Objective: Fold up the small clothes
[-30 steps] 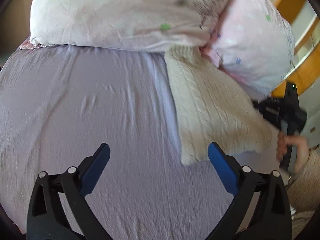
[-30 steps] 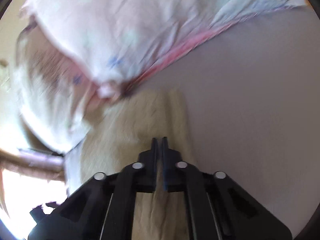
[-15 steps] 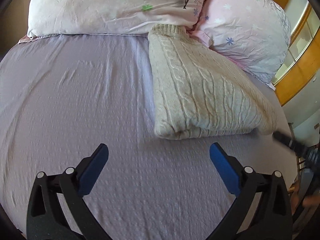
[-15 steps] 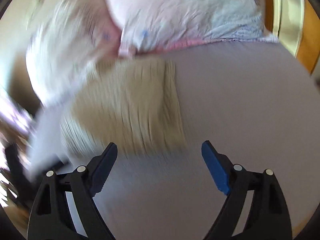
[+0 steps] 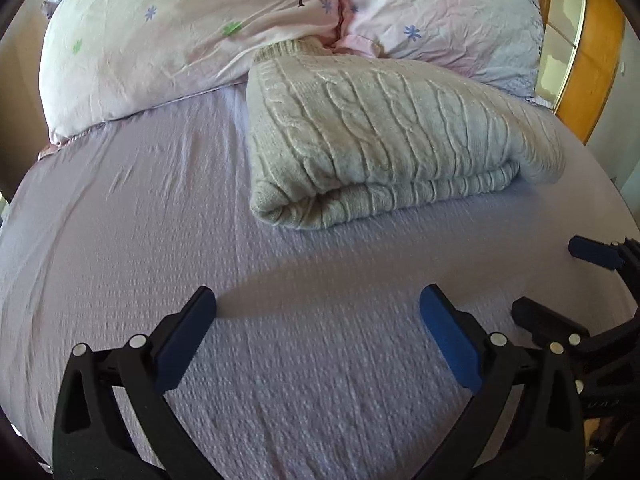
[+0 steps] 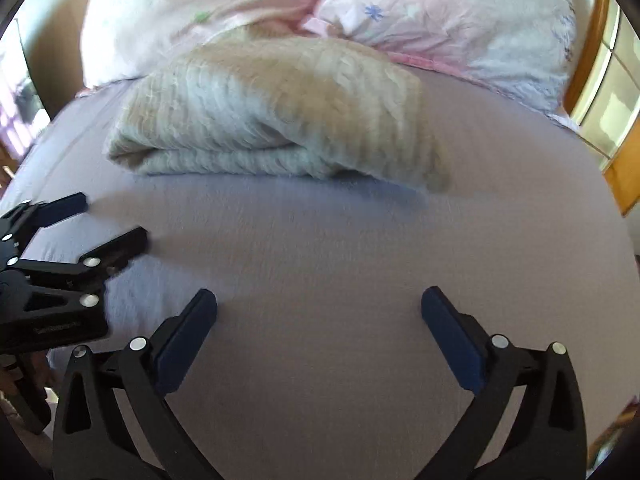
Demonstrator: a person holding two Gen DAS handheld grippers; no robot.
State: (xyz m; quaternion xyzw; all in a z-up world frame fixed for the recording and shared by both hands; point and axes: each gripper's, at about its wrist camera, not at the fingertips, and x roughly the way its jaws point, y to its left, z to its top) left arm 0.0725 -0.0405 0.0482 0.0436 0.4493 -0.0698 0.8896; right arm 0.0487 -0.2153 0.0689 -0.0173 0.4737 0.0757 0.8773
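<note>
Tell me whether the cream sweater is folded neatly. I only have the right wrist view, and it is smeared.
Observer: In the left wrist view the sweater lies doubled over, with two layers stacked along its near edge.
Operator: Any loose part?
Observer: At its right end the upper layer droops past the lower one, so that corner is not square.
Operator: Where does the far end sit?
Observer: Its ribbed end touches the gap between the left pillow and the right pillow.
</note>
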